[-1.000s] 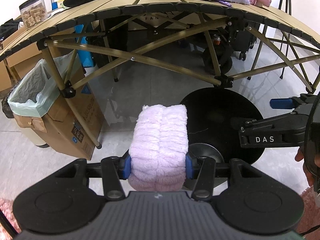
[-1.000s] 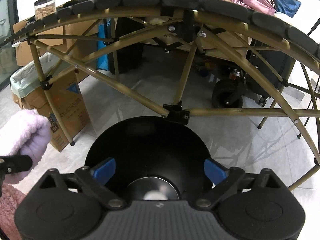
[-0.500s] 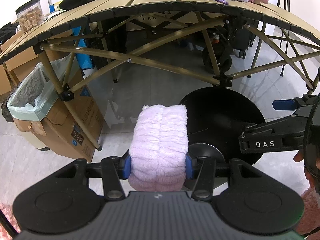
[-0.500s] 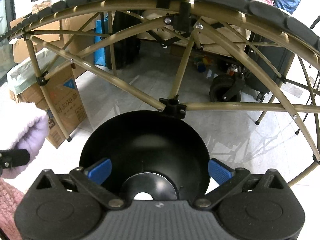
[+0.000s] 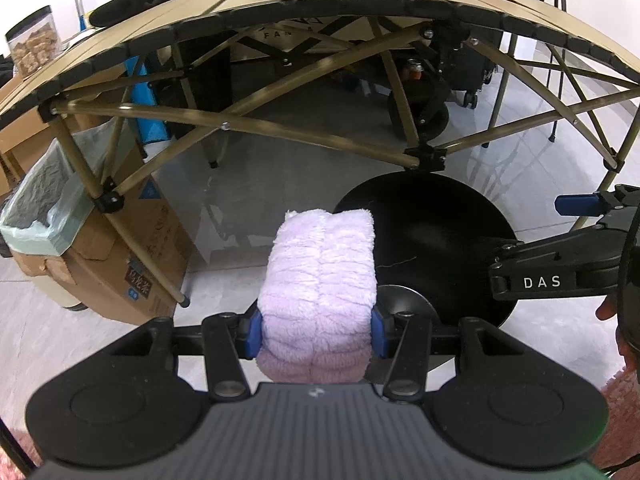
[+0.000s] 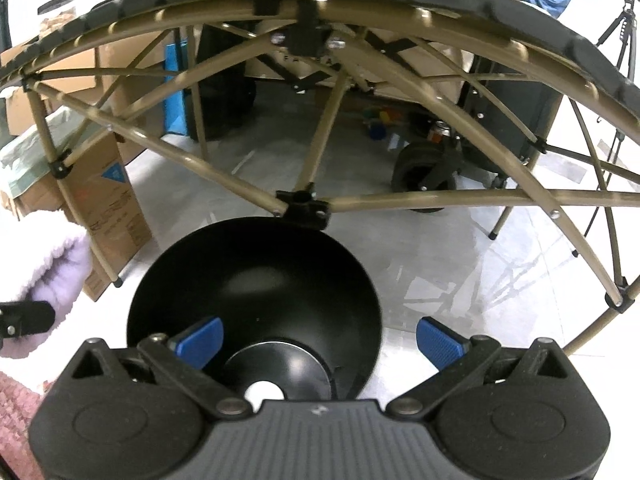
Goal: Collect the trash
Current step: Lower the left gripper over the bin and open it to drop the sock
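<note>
Black bowl (image 6: 256, 280) — near rim hidden behind right tool (image 6: 318, 340)

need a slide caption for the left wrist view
Left gripper clamps a fluffy lilac cloth above a black round base, folding table ahead, lined cardboard bin left.

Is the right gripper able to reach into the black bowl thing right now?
Probably yes. The right gripper is open and empty, right above the black bowl, with nothing between them. The left gripper, holding the fluffy purple cloth, sits off to the side.
</note>
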The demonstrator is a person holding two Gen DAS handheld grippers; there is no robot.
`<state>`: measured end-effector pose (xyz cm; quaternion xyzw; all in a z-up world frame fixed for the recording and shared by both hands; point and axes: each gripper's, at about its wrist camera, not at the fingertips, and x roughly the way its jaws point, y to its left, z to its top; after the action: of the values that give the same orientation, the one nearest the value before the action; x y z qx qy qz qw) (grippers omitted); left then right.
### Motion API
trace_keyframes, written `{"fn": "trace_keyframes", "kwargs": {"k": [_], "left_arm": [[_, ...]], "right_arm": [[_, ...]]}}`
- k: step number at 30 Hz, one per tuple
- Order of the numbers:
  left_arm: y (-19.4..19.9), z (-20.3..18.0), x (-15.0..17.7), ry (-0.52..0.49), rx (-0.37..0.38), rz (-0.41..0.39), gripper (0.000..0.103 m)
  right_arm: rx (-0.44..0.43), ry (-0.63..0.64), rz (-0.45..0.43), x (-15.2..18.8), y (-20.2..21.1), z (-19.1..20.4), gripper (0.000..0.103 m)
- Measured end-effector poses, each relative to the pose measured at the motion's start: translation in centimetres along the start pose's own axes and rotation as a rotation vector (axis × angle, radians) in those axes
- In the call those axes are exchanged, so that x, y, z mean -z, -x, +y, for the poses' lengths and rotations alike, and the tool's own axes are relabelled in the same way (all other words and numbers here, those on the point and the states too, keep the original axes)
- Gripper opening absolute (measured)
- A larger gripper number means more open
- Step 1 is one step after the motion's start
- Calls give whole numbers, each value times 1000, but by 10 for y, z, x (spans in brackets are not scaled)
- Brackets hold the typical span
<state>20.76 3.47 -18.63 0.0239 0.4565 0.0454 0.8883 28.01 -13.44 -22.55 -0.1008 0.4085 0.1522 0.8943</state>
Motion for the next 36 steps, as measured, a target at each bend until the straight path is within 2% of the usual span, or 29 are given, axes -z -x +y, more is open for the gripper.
{"fn": "trace_keyframes", "kwargs": {"k": [11,23,36], "left_arm": [[-11,-23,-19,-55,36,-6,50],[-24,-56,-48,-110,58,-42,50],[-51,-84,-68,-121,100,-6,50]], "right_arm": [[78,-49,-26,-3,12,-26,103],[155,-170,-62,-5,26,-66,103],[204,-244,-79,-1,27,-85,103]]}}
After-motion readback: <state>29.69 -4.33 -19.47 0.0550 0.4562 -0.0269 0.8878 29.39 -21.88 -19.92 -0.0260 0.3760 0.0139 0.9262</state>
